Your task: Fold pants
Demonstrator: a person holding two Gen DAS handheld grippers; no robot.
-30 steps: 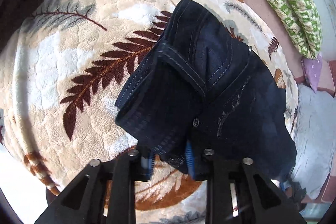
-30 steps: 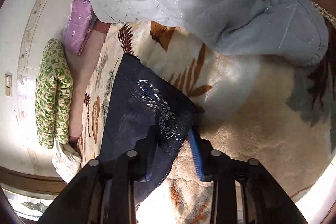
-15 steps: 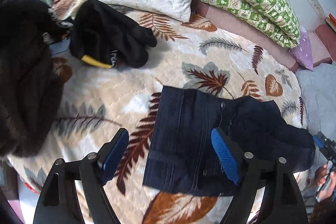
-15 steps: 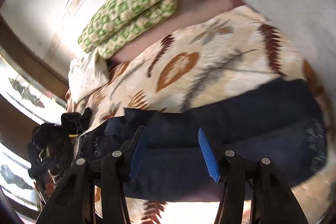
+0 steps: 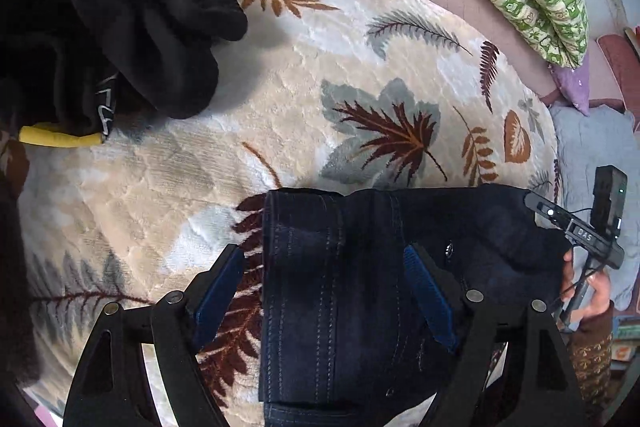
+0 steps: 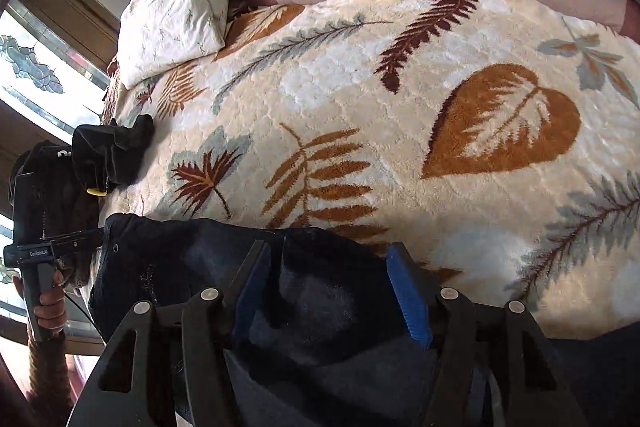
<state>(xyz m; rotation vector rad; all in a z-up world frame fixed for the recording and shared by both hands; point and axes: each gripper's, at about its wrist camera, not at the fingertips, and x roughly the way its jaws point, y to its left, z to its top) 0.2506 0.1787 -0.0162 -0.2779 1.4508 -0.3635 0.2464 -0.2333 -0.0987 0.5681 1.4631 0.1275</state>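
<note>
Dark indigo denim pants [image 5: 320, 307] lie folded on a cream plush bedspread printed with leaves.

The pants form a broad, roughly rectangular bundle across the near part of the bed, long side running left to right in the left wrist view. Pale double rows of stitching run down the left portion, and a small metal rivet or button shows near the middle. The top edge is mostly straight, with a soft bump where layers overlap. In the right wrist view the same pants [image 6: 192, 259] spread flat, the cloth faintly faded in patches, with loose rumples toward the right.
</note>
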